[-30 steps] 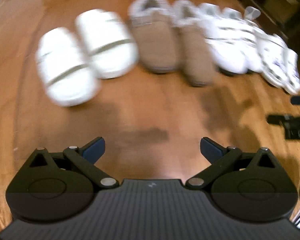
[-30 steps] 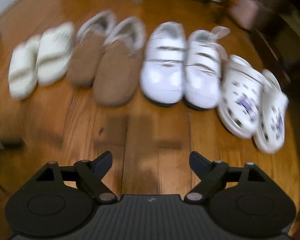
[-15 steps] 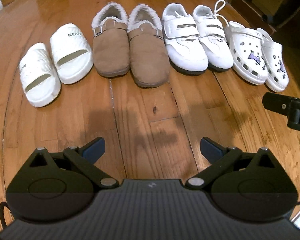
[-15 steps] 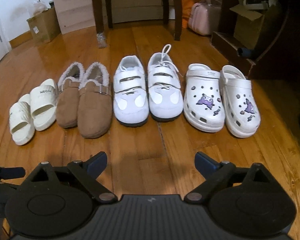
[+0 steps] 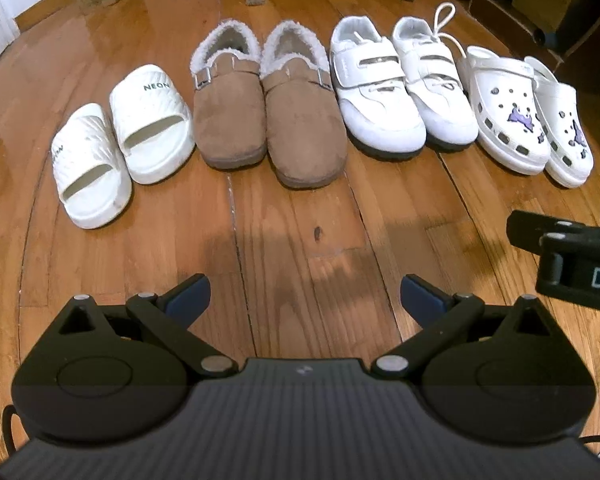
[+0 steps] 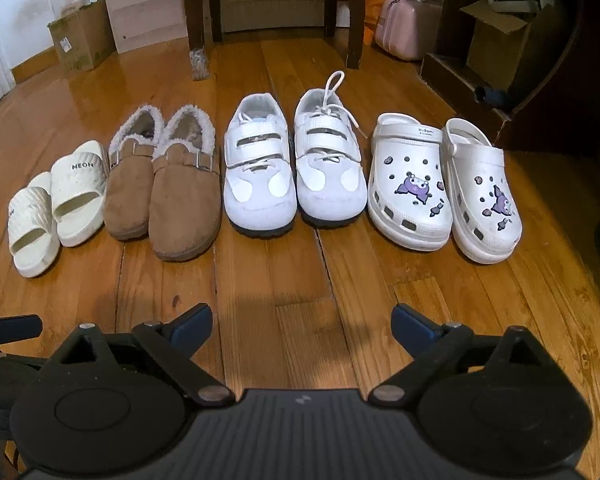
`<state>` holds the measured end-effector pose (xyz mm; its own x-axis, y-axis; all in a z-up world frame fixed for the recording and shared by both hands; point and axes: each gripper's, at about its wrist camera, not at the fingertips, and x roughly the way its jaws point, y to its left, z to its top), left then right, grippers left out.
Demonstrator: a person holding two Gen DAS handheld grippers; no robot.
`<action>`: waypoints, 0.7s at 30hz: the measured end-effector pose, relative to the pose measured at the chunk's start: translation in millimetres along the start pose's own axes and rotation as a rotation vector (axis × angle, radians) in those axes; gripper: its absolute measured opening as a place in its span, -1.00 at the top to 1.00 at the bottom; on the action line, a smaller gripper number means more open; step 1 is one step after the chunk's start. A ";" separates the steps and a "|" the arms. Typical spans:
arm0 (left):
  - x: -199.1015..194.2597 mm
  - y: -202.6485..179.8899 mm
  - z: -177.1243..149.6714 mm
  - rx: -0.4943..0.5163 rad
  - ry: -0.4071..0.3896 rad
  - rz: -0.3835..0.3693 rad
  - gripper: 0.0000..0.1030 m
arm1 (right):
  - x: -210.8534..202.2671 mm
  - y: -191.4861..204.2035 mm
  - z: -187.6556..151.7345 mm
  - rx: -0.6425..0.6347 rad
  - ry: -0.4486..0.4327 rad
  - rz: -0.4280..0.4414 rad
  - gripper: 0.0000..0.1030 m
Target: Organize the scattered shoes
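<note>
Wooden floor (image 5: pixel 300 232) below both claws, spread, empty.

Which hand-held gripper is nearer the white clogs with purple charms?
Right. The right hand-held gripper sits on the clogs' side of the row; the left hand-held gripper faces the brown slippers, further left.

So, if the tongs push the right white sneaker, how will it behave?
The right white sneaker would probably slide upright: its sole sits flat on the wooden floor. Its loose lace is floppy and may trail. It appears to touch its partner, which may shift too.
</note>
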<state>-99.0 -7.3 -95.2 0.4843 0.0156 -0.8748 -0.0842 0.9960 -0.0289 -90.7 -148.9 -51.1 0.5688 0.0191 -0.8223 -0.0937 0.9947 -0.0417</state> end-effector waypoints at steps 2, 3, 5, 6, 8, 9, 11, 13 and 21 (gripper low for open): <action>2.5 -2.6 -0.5 0.007 0.006 -0.001 -1.00 | 1.6 0.4 -1.2 0.001 0.005 -0.001 -0.88; 2.1 -2.8 -0.8 0.008 0.006 0.000 -1.00 | 2.4 0.4 -1.6 0.003 0.009 -0.002 -0.87; 0.6 -3.2 -1.0 0.011 0.003 -0.001 -1.00 | 3.2 0.3 -2.4 0.005 0.015 -0.001 -0.87; -0.5 -3.4 -1.1 0.013 0.001 -0.004 -1.00 | 3.5 0.2 -2.9 0.005 0.017 0.000 -0.87; -2.8 -3.9 -1.2 0.015 -0.002 -0.009 -1.00 | 4.0 -0.4 -3.8 0.006 0.022 0.001 -0.88; -3.3 -3.9 -1.3 0.016 -0.003 -0.010 -1.00 | 4.4 -1.5 -4.5 0.009 0.025 -0.001 -0.88; -4.5 -4.3 -1.5 0.020 -0.006 -0.010 -1.00 | 5.9 -2.9 -5.5 0.013 0.031 -0.006 -0.88; -5.7 -4.4 -2.9 0.015 -0.018 -0.010 -1.00 | 7.4 -3.7 -6.4 0.017 0.040 -0.005 -0.88; -10.5 -2.2 -6.8 -0.020 -0.060 -0.017 -1.00 | 1.6 -7.1 -9.5 0.057 0.057 0.046 -0.88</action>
<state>-109.8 -10.3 -89.2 0.5368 0.0043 -0.8437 -0.0922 0.9943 -0.0536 -96.9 -157.0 -57.5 0.5173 0.0605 -0.8537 -0.0710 0.9971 0.0277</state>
